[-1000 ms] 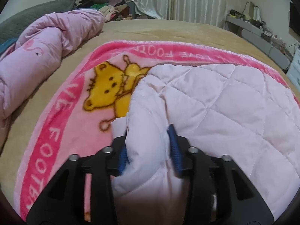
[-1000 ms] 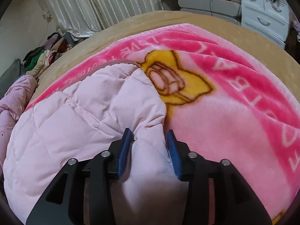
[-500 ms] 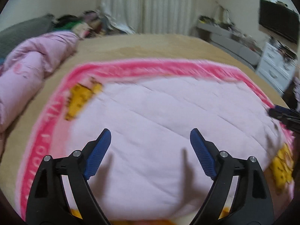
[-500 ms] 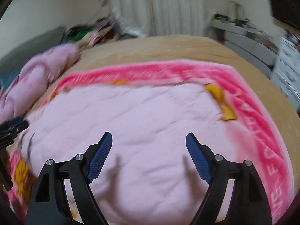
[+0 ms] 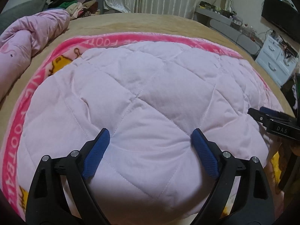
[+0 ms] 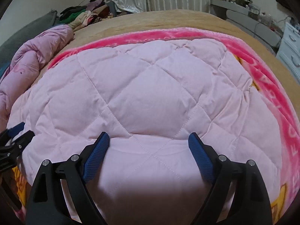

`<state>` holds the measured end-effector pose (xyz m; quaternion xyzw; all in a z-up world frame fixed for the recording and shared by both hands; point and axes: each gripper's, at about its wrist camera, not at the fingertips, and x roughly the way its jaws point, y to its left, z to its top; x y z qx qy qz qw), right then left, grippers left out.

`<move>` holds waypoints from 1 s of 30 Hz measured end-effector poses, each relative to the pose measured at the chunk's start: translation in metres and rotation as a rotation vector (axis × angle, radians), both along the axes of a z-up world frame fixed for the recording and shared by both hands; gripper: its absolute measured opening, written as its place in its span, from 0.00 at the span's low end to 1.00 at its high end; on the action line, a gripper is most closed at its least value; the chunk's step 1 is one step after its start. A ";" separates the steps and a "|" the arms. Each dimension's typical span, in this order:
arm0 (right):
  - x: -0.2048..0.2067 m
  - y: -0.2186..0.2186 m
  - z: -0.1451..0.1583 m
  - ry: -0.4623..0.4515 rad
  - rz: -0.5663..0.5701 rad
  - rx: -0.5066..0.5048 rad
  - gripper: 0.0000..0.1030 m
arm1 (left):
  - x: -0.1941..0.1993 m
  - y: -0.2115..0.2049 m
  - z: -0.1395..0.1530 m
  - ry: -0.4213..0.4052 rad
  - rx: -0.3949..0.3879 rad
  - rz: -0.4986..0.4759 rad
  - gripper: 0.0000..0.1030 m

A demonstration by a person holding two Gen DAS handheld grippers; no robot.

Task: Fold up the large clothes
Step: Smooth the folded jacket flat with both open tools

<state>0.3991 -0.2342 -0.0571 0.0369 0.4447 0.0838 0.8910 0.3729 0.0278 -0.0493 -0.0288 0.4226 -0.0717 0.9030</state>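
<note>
A pale pink quilted garment (image 5: 150, 97) lies folded and spread flat on a pink cartoon blanket (image 5: 16, 131) on the bed; it also shows in the right wrist view (image 6: 150, 97). My left gripper (image 5: 150, 140) is open and empty, its blue pads over the garment's near edge. My right gripper (image 6: 149, 142) is open and empty in the same way. The right gripper shows at the right edge of the left wrist view (image 5: 271, 120). The left gripper shows at the left edge of the right wrist view (image 6: 13, 138).
A crumpled pink duvet (image 5: 28, 35) lies at the left of the tan bed (image 5: 150, 22). A pile of clothes (image 5: 76, 5) sits beyond it by the curtains. A white drawer unit (image 5: 275, 61) and a grey desk (image 5: 225, 20) stand at the right.
Both grippers let go of the garment's folds and opened wide. The garment now lies flat, and both grippers have drawn back to its near edge.
</note>
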 end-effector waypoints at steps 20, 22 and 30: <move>-0.075 -0.034 0.081 -0.148 0.014 0.149 0.96 | -0.052 0.003 0.063 -0.112 0.003 0.013 0.91; -0.083 -0.036 0.088 -0.169 0.012 0.144 0.96 | -0.058 0.001 0.068 -0.130 0.019 0.015 0.91; -0.112 -0.042 0.109 -0.215 0.020 0.138 0.96 | -0.083 0.001 0.086 -0.197 0.060 0.013 0.91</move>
